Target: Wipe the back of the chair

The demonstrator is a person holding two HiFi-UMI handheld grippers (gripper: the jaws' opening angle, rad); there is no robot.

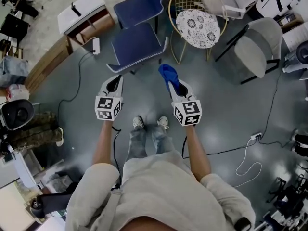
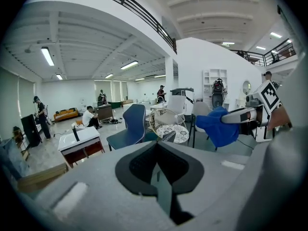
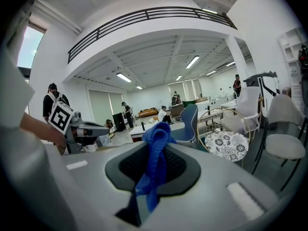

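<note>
Right tool (image 1: 178, 87) pinches the blue cloth (image 1: 167, 74), left tool (image 1: 113, 84) is closed, empty; better to press it flat on the blue chair (image 1: 137, 46) back.

A bunched blue cloth (image 1: 167, 75) hangs near the upright blue chair (image 1: 137, 47).

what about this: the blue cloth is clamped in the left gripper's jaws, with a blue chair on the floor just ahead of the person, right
Not quite. The blue knitted cloth is clamped in the right gripper's jaws, not the left's. The right gripper view shows it pinched between them, while the left gripper's jaws are shut on nothing. The rest stands: the blue plastic chair is on the floor just ahead.
</note>
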